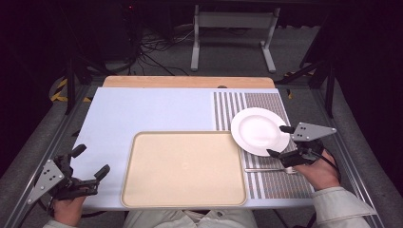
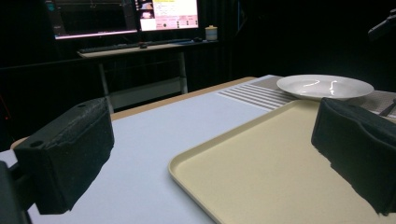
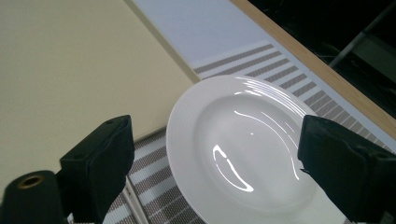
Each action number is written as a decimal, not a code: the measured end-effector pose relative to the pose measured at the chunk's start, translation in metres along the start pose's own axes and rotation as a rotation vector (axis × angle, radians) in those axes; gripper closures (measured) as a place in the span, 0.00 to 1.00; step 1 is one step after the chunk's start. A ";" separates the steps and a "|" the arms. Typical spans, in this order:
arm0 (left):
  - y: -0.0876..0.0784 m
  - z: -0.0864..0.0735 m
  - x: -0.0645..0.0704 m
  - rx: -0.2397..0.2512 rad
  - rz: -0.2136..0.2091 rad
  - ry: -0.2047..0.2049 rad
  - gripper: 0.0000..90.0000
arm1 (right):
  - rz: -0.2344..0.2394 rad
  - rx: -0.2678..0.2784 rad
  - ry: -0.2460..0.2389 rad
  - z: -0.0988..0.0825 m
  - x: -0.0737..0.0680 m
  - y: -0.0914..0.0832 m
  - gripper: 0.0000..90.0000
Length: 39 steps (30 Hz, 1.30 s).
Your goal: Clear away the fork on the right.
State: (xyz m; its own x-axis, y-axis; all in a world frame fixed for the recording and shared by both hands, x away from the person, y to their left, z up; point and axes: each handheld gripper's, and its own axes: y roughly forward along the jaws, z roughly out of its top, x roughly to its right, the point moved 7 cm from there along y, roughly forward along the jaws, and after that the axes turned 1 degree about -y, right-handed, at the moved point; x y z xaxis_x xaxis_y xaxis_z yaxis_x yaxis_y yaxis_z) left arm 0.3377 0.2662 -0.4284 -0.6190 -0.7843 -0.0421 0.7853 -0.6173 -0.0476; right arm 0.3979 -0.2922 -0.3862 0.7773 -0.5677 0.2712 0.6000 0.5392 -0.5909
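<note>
Right gripper (image 1: pixel 280 141) fingers (image 3: pixel 100 156), spread wide and grasping nothing, flank the white plate (image 3: pixel 243 144) lying on the striped mat (image 1: pixel 273 183).

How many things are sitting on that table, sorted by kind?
Plates: 1, the white plate
Trays: 1, the beige tray
Placemats: 1, the striped placemat
Utensils: 1, a slim metal utensil beside the tray, too small to tell which sort
Total: 4

Both hand-held grippers wide-jawed: left (image 1: pixel 90 161), right (image 1: pixel 279 141).
</note>
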 end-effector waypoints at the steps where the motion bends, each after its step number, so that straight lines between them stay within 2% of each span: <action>1: 0.000 0.000 0.000 0.001 -0.001 -0.001 0.00 | 0.000 -0.013 -0.007 -0.001 0.001 0.000 0.12; 8: 0.001 -0.001 0.000 -0.003 0.002 -0.005 0.00 | 0.085 -0.139 -0.054 -0.006 -0.003 0.002 0.12; 17: 0.001 0.000 0.000 -0.003 0.005 -0.003 0.00 | 0.146 -0.277 -0.108 -0.009 -0.005 0.006 0.13; 20: 0.001 0.000 0.000 -0.002 0.006 -0.005 0.00 | 0.167 -0.296 -0.109 -0.011 -0.007 0.007 0.14; 23: 0.001 0.000 0.000 -0.004 0.003 -0.003 0.00 | 0.198 -0.347 -0.119 -0.015 -0.006 0.009 0.14; 25: 0.001 0.000 0.000 -0.004 0.005 -0.003 0.00 | 0.198 -0.354 -0.115 -0.016 -0.006 0.010 0.14; 26: 0.001 0.000 0.000 -0.003 0.005 -0.003 0.00 | 0.208 -0.382 -0.122 -0.019 -0.006 0.010 0.14; 32: 0.001 0.000 0.000 -0.004 0.005 -0.004 0.00 | 0.249 -0.417 -0.130 -0.023 -0.010 0.011 0.15; 35: 0.001 0.000 0.000 -0.005 0.005 -0.002 0.00 | 0.254 -0.439 -0.139 -0.027 -0.011 0.012 0.16; 36: 0.001 0.000 0.000 -0.004 0.004 -0.003 0.00 | 0.258 -0.465 -0.147 -0.031 -0.012 0.012 0.17; 39: 0.000 0.000 0.000 -0.004 0.005 -0.003 0.00 | 0.261 -0.496 -0.142 -0.036 -0.012 0.014 0.17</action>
State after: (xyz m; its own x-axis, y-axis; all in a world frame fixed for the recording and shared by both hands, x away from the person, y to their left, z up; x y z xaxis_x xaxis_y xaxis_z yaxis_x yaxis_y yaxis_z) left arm 0.3382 0.2661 -0.4288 -0.6148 -0.7877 -0.0390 0.7885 -0.6129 -0.0517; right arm 0.3896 -0.3001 -0.4247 0.9260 -0.3474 0.1477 0.2509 0.2743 -0.9283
